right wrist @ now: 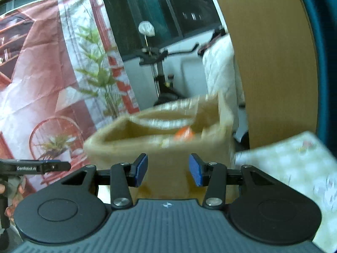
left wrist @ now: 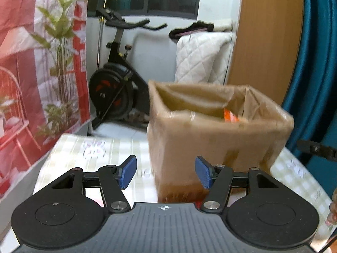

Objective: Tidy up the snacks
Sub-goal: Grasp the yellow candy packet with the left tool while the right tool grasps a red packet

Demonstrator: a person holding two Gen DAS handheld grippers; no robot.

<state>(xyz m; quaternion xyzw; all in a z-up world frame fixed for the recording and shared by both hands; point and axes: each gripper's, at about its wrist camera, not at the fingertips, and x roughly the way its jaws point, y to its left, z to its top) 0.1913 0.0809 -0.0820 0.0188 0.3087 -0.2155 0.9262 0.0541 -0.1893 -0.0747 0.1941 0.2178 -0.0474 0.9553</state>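
Both grippers, left gripper (left wrist: 165, 172) and right gripper (right wrist: 168, 170), hang apart and empty before the brown cardboard box (left wrist: 212, 135); fetch remaining snacks steadily.

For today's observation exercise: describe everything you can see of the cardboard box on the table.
The cardboard box is plain brown and open-topped, its flaps apparently folded down inside, with glossy tape along the rim. It stands upright on the checked tablecloth. Something orange shows inside, too blurred to identify. Nothing grips the box: both pairs of jaws are open before it.
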